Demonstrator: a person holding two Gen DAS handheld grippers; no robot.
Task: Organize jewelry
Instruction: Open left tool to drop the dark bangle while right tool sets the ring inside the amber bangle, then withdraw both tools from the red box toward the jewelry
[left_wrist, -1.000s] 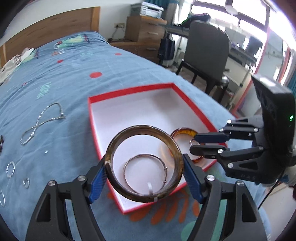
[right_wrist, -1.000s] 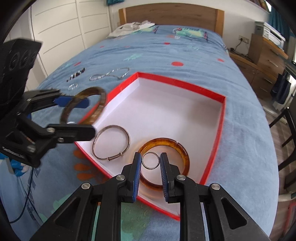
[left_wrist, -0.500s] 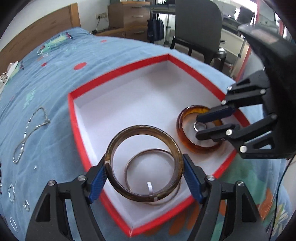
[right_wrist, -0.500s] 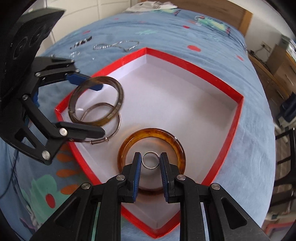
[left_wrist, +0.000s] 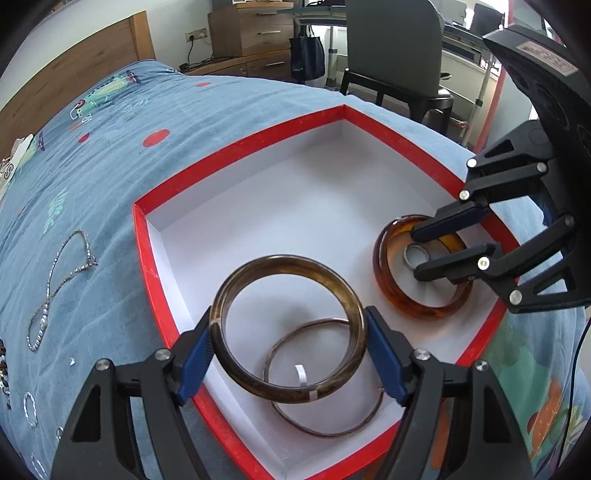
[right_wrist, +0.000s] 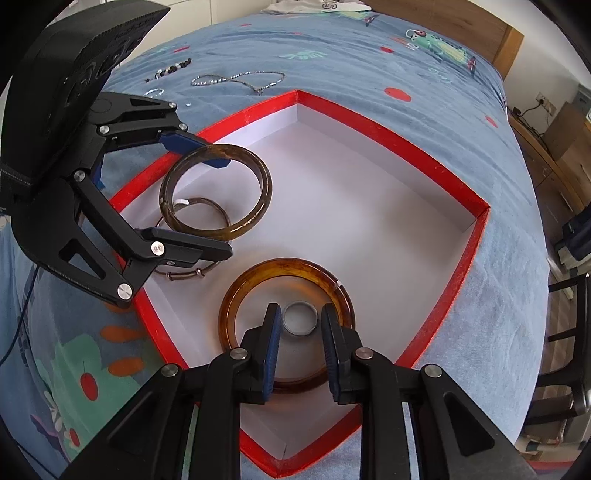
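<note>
In our left gripper (left_wrist: 289, 360) we clench a dark brown translucent bangle (left_wrist: 288, 328), its pads pressed on both sides, held over the near corner of the shallow white box with a red rim (left_wrist: 236, 153). Beneath it a thin bronze wire bangle (left_wrist: 325, 430) lies on the box floor, partly overlapped from our view. Our right gripper (right_wrist: 301, 345) stands inside the amber resin bangle (right_wrist: 236, 295) lying flat in the box, and between its blue pads sits a small silver ring (right_wrist: 299, 318); a gap shows beside the ring, so the pads are released from it. The box rests on a blue patterned bedspread (left_wrist: 92, 192), where a silver chain necklace (left_wrist: 59, 284) and small rings (left_wrist: 29, 408) lie beside the box's left rim. A grey office chair (left_wrist: 391, 48) stands beyond the bed.
</note>
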